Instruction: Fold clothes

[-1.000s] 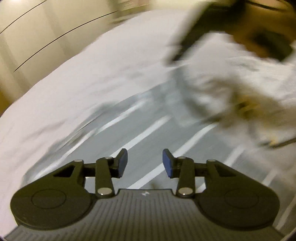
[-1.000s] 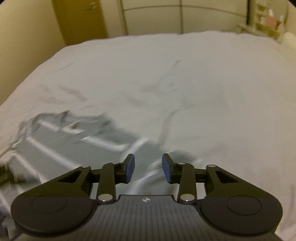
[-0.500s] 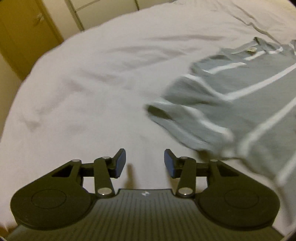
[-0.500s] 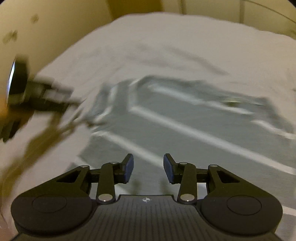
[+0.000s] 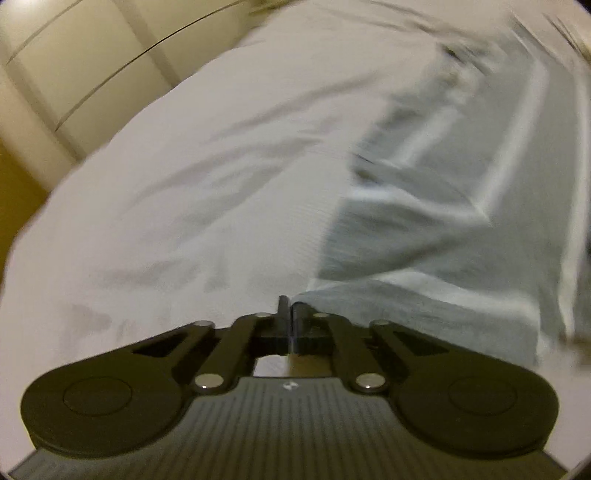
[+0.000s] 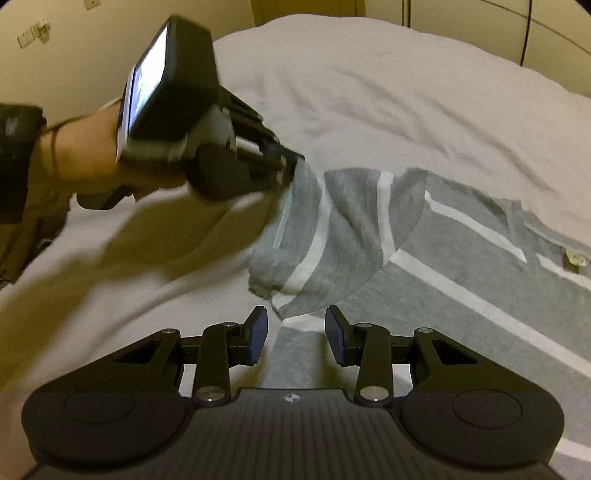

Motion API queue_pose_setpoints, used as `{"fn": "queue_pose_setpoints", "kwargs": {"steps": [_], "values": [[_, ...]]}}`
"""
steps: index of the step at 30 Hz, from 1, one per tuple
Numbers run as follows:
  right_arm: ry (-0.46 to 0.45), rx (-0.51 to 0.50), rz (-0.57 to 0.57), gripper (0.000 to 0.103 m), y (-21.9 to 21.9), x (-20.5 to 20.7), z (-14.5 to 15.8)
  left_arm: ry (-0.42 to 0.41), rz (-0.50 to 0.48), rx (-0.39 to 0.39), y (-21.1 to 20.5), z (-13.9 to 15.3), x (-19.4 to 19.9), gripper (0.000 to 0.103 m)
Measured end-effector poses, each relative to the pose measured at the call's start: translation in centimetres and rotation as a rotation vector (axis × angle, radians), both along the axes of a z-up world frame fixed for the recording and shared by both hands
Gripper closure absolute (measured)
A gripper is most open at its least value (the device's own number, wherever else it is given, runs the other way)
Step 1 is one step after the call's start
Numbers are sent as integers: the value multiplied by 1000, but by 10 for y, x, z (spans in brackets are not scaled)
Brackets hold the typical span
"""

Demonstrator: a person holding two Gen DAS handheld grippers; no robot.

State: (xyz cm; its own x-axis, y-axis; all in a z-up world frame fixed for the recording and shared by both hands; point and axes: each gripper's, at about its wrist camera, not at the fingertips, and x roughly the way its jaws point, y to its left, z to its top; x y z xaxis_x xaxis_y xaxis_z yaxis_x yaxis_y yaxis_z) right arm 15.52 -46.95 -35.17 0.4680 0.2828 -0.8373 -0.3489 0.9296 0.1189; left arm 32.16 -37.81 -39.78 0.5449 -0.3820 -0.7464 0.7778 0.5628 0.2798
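Left claw [image 6: 291, 166] clamped on grey striped shirt [image 6: 424, 251] slv, right claw [image 6: 295, 334] agape.

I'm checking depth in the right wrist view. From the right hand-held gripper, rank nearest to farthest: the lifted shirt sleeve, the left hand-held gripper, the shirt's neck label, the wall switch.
1. Lifted shirt sleeve, just ahead of the right hand-held gripper.
2. Left hand-held gripper, ahead left, pinching the sleeve.
3. Neck label, far right.
4. Wall switch, top left, beyond the bed.

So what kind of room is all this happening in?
Most likely a bedroom: a wide bed under a pale sheet, a grey striped shirt spread on it, and panelled cupboard doors beside it.
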Motion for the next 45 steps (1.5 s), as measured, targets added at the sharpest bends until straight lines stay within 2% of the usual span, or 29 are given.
{"fn": "queue_pose_setpoints", "kwargs": {"steps": [2,4,9,15,16,17,18,19,24,26,28,30,33,35,40,42,45], "values": [[-22,-39,28,64,13,5,-5,68,57,-53,9,0,16,101],[-55,-91,77,64,30,6,-9,99,56,-66,10,-2,20,101],[-107,-270,219,66,71,8,-30,121,51,-82,9,-7,21,101],[-165,-451,294,66,94,13,-55,149,69,-119,13,-7,28,100],[-166,-463,291,70,95,15,-56,152,69,-122,12,-6,29,100],[-155,-461,278,76,94,17,-55,153,67,-123,12,-5,30,100],[-143,-458,264,94,92,19,-53,154,64,-124,12,-4,30,100],[-131,-455,250,102,91,21,-51,155,59,-125,12,-3,30,100],[-98,-259,248,99,80,18,-14,133,10,-101,24,7,24,98],[-74,-238,245,98,77,20,-21,141,9,-78,29,2,24,96],[-51,-220,243,80,74,23,-28,143,16,-72,32,-1,23,91],[-44,-186,234,71,72,19,-28,132,29,-72,34,-2,20,84],[-66,-104,212,70,67,2,-15,125,45,-79,44,-1,17,80],[-72,-46,150,70,55,-13,-4,108,78,-80,54,3,13,81],[-39,4,-39,70,18,-30,0,78,172,-164,70,25,-1,84],[-10,1,-87,70,9,-21,-7,106,164,-218,65,31,-9,83],[-18,-12,-114,70,0,-7,-13,190,103,-276,42,29,-16,83]]}}
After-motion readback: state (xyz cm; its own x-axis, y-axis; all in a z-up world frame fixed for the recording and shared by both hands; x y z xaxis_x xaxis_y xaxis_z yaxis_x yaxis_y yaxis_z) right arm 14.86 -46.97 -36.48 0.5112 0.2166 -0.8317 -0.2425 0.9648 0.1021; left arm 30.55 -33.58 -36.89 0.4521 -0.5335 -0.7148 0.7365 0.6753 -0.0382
